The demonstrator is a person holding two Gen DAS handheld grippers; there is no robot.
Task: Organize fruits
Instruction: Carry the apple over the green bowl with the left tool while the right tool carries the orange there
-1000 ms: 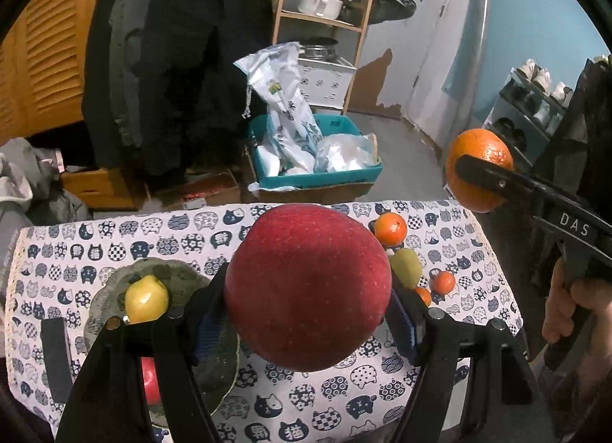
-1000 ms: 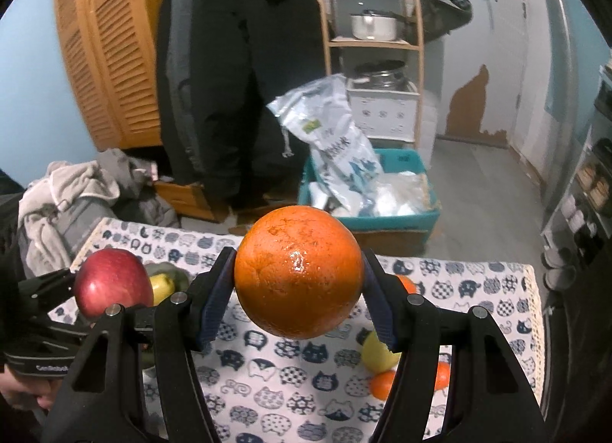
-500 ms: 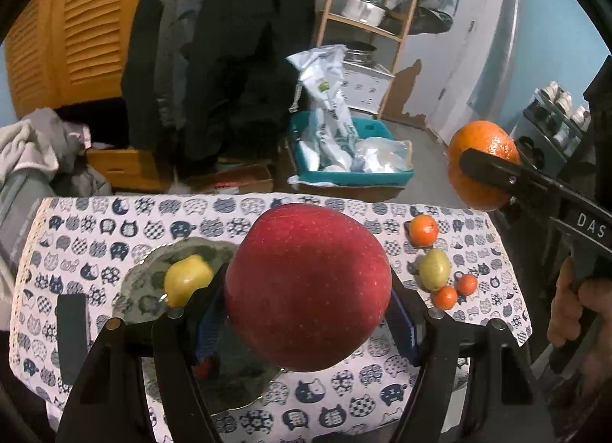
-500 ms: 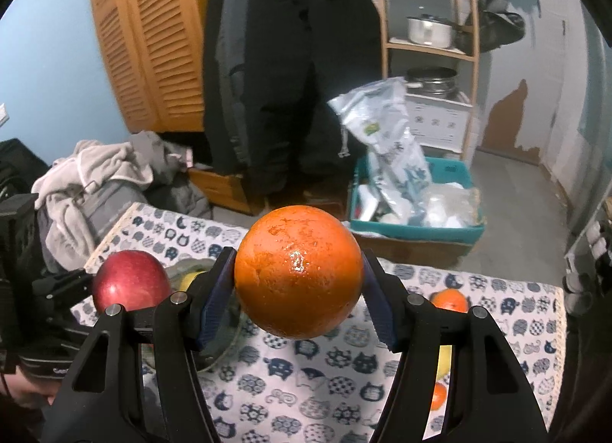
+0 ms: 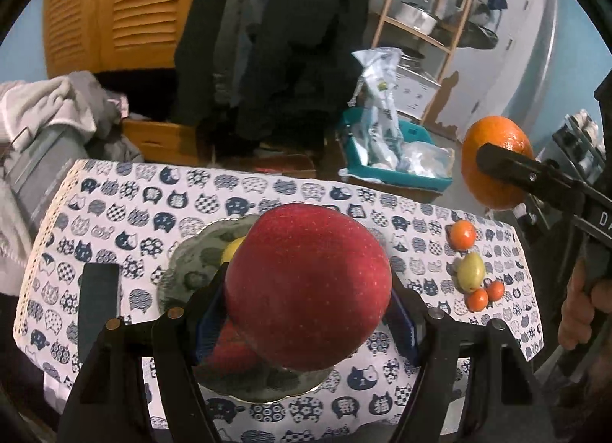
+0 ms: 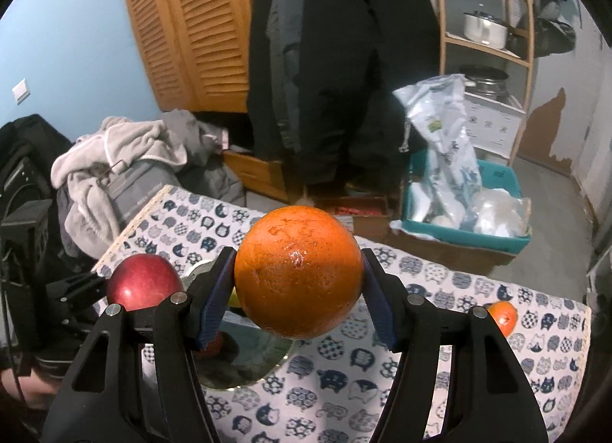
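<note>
My left gripper (image 5: pixel 306 313) is shut on a big red apple (image 5: pixel 308 284) and holds it above a grey-green plate (image 5: pixel 183 271) on the cat-print tablecloth. The plate holds a yellow fruit (image 5: pixel 231 250) and a red fruit (image 5: pixel 229 347), both partly hidden. My right gripper (image 6: pixel 298 290) is shut on a large orange (image 6: pixel 298 276), held above the table to the right of the plate (image 6: pixel 244 362). The orange also shows in the left wrist view (image 5: pixel 493 160), and the apple in the right wrist view (image 6: pixel 143 282).
A tangerine (image 5: pixel 462 234), a green-yellow fruit (image 5: pixel 471 271) and two small orange fruits (image 5: pixel 485 293) lie near the table's right edge. A dark flat object (image 5: pixel 97 301) lies left of the plate. A teal bin (image 5: pixel 397 160), a coat and shelves stand beyond the table.
Both grippers have moved left over the table with their fruit. The apple now hangs over the plate, hiding most of it, and the orange has come closer to the plate.
</note>
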